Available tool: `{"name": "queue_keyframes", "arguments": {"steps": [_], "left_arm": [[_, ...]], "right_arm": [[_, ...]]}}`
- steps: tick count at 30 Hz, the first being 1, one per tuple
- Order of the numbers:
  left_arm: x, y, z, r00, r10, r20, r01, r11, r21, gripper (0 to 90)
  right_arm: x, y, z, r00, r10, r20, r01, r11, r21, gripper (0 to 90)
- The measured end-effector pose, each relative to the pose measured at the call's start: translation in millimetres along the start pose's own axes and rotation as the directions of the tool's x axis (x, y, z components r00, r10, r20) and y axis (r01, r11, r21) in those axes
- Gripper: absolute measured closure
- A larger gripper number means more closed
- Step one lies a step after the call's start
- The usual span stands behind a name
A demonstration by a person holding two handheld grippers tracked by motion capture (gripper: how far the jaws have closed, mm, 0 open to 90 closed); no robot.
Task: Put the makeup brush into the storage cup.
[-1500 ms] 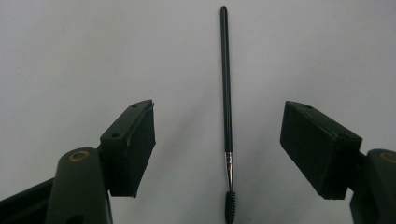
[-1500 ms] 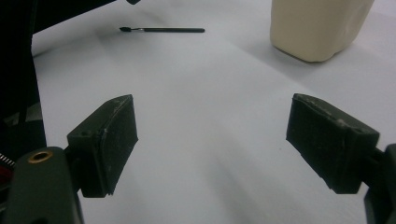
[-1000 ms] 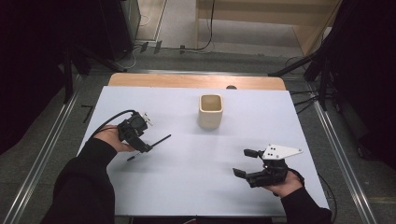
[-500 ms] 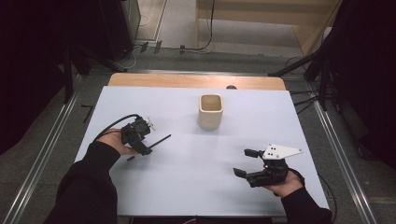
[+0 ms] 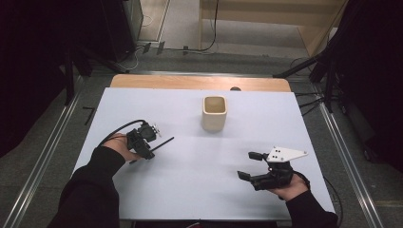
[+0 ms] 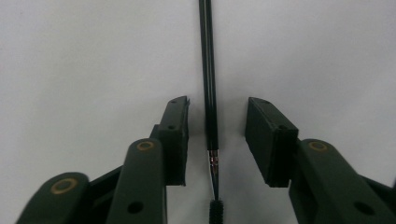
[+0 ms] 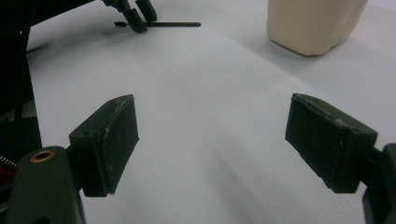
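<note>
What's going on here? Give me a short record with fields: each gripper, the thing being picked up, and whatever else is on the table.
left gripper: low over the table, jaws have just been closing, one on each side of the wand, not yet pressing it
wand: thin black stick with a small brush tip, lying flat
right gripper: open, nothing between its jaws, held above the table's near right part
cup: cream, upright, standing apart toward the far side
table: white top

The left gripper (image 6: 217, 140) points down at the white table (image 6: 84, 56). A thin black brush (image 6: 208, 84) lies between its jaws, which have just been closing; both pads are near the brush, not touching it
</note>
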State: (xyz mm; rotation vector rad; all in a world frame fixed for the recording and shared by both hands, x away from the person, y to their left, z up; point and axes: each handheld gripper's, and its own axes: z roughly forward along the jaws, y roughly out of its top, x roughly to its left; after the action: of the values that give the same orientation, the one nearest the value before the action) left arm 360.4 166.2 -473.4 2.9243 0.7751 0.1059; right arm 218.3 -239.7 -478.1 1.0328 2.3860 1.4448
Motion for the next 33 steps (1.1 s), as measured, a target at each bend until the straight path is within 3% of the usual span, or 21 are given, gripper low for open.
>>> {"name": "queue_keyframes", "arguments": {"steps": [2, 6, 23, 29, 33], "left_arm": [[0.8, 0.4, -0.2, 0.9998, -0.020, 0.009, 0.020, 0.9998, 0.001, 65.9], [4.1, 1.5, -0.1, 0.9987, -0.048, 0.016, 0.048, 0.9988, 0.010, 85.6], [6.1, 0.3, -2.3, 0.9986, -0.045, 0.030, 0.045, 0.9990, 0.008, 85.9], [5.6, -0.1, -10.2, 0.9980, -0.053, 0.033, 0.054, 0.9981, -0.027, 85.9], [7.7, -3.0, -19.7, 0.9965, -0.074, 0.039, 0.078, 0.9930, -0.089, 85.9]], "right_arm": [[0.0, -0.1, 0.2, 1.0000, 0.000, 0.000, 0.000, 1.000, 0.006, 18.3], [0.4, -0.4, 0.8, 1.0000, 0.002, -0.004, -0.002, 1.000, 0.010, 18.4], [-0.5, -0.5, 0.6, 0.9999, 0.003, -0.011, -0.003, 1.000, 0.007, 18.5], [-0.3, -0.5, 0.8, 0.9999, 0.010, -0.014, -0.010, 1.000, 0.010, 18.5], [-0.7, -0.5, 0.8, 0.9999, 0.007, -0.014, -0.007, 1.000, 0.005, 18.5]]}}
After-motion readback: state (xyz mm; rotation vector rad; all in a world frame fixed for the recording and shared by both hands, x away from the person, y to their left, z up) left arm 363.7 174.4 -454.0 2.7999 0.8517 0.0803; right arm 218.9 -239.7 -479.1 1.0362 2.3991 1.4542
